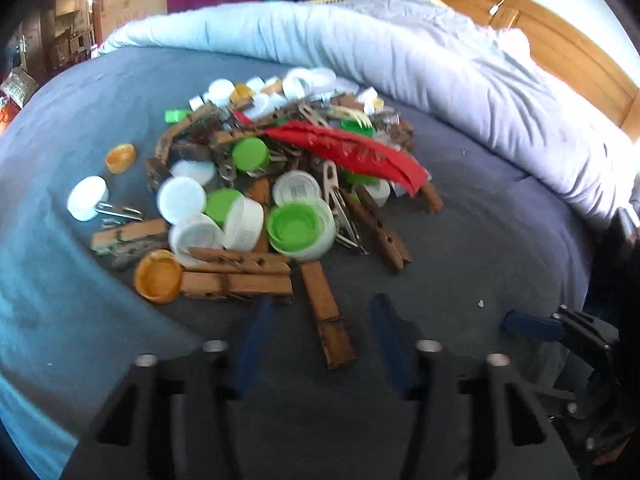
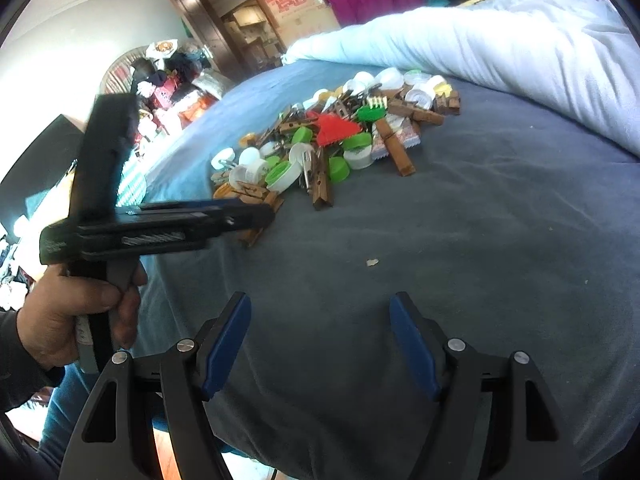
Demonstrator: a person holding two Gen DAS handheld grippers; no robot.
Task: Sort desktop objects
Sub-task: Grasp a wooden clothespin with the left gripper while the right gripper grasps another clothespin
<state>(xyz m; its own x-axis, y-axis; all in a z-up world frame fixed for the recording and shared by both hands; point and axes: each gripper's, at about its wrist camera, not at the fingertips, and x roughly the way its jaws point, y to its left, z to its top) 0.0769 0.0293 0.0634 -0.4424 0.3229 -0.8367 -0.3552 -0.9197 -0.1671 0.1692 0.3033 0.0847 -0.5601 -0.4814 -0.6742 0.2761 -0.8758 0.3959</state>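
A pile of mixed small things (image 1: pixel 276 176) lies on a blue-grey bedsheet (image 1: pixel 480 248): white, green and orange bottle caps, wooden clothespins, metal clips and a red plastic piece (image 1: pixel 352 148). My left gripper (image 1: pixel 320 316) is open and empty, its tips on either side of a wooden clothespin (image 1: pixel 326 316) at the pile's near edge. My right gripper (image 2: pixel 320 312) is open and empty over bare sheet, well short of the pile (image 2: pixel 328 140). The left gripper also shows from the side in the right wrist view (image 2: pixel 256 210), held by a hand (image 2: pixel 76 312).
A rolled pale-blue quilt (image 1: pixel 400 52) lies along the far side of the bed, with a wooden headboard (image 1: pixel 560 40) behind it. An orange cap (image 1: pixel 120 158) and a white cap (image 1: pixel 87 198) sit apart to the pile's left. A small white crumb (image 2: pixel 372 263) lies on the sheet.
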